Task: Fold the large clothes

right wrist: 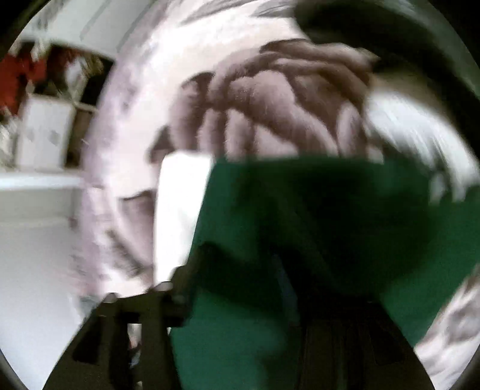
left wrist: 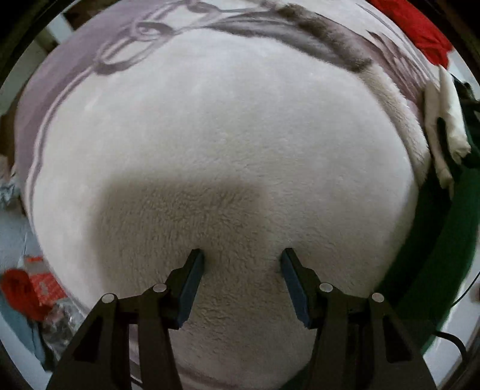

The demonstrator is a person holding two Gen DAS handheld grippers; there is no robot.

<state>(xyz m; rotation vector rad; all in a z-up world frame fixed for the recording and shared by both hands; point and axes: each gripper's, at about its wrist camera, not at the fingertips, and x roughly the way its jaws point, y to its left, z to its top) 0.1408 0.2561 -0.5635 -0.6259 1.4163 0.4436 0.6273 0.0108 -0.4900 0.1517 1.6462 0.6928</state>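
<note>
In the left wrist view my left gripper (left wrist: 241, 258) is open and empty, its blue-padded fingers hovering just over a fluffy pale blanket (left wrist: 225, 135). A green garment (left wrist: 441, 240) lies along the blanket's right edge, with a white cloth (left wrist: 447, 120) on it. In the blurred right wrist view the green garment (right wrist: 315, 240) drapes over my right gripper (right wrist: 240, 285) and hides the fingertips; the gripper appears shut on it. A white piece (right wrist: 180, 210) shows at the garment's left edge.
The blanket carries a grey-brown swirl pattern (left wrist: 330, 33). A red cloth (left wrist: 417, 27) lies at the far right. Red and orange items (left wrist: 27, 291) lie at the lower left. White shelving (right wrist: 51, 132) stands at the left in the right wrist view.
</note>
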